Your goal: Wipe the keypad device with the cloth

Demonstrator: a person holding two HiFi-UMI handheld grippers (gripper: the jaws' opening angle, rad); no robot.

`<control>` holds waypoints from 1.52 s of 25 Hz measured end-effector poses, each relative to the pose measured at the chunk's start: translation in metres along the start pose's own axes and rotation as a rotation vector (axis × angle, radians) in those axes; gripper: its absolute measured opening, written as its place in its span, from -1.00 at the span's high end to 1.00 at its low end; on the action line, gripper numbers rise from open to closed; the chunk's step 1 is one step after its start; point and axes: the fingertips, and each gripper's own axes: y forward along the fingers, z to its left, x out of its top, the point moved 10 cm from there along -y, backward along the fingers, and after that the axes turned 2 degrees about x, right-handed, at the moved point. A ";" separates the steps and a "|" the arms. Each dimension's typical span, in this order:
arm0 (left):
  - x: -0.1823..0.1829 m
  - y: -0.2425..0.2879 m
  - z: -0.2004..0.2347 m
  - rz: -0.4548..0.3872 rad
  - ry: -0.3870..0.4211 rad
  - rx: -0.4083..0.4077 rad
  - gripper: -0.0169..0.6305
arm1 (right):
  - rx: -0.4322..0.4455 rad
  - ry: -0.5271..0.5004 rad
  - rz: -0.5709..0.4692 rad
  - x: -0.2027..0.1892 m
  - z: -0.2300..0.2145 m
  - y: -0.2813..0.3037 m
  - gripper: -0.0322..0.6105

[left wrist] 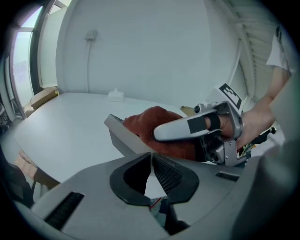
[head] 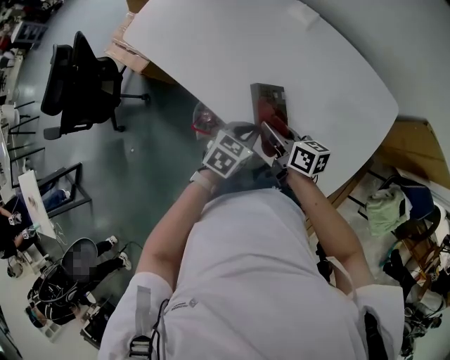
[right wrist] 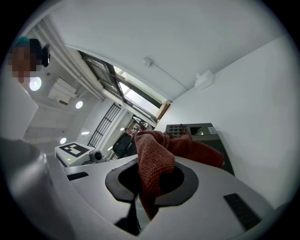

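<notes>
The dark keypad device (head: 267,95) lies at the near edge of the white table, and a rust-red cloth (head: 270,117) is bunched on it. My left gripper (head: 247,133) is shut on the device's near grey edge (left wrist: 123,133). My right gripper (head: 274,137) is shut on the cloth (right wrist: 154,159), which drapes from its jaws over the device's button end (right wrist: 201,131). In the left gripper view the right gripper (left wrist: 197,126) presses on the cloth (left wrist: 154,121) on top of the device. The left gripper's marker cube (right wrist: 72,150) shows in the right gripper view.
The white table (head: 211,42) stretches away beyond the device, with a small white box (head: 304,14) at its far side. A black office chair (head: 84,77) and cardboard (head: 123,49) stand at the left. A wooden board (head: 415,148) and clutter lie at the right.
</notes>
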 end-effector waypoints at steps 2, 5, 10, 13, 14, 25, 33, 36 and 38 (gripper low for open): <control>0.000 0.003 0.001 -0.004 -0.008 0.006 0.91 | -0.001 0.016 -0.014 -0.001 -0.003 0.001 0.72; -0.003 0.006 0.002 -0.022 -0.021 0.010 0.91 | 0.003 0.044 -0.027 -0.001 -0.009 0.002 0.72; -0.005 0.006 0.002 -0.012 -0.040 0.015 0.91 | -0.017 0.045 -0.042 -0.001 -0.018 0.001 0.72; -0.005 0.006 0.002 -0.003 -0.036 0.016 0.91 | -0.021 0.070 -0.062 -0.001 -0.027 -0.001 0.72; -0.004 0.006 0.003 -0.007 -0.037 0.017 0.91 | -0.026 0.075 -0.066 -0.001 -0.030 -0.001 0.72; -0.004 0.006 0.000 -0.010 -0.070 0.010 0.91 | -0.107 0.145 -0.117 -0.004 -0.068 -0.012 0.72; -0.003 0.004 0.000 -0.021 -0.075 0.011 0.91 | -0.135 0.221 -0.168 0.000 -0.084 -0.020 0.72; -0.003 0.002 0.003 -0.019 -0.079 0.011 0.91 | -0.151 0.242 -0.178 -0.001 -0.089 -0.018 0.72; -0.004 0.004 0.004 -0.020 -0.076 0.014 0.91 | -0.170 0.265 -0.186 -0.001 -0.094 -0.021 0.72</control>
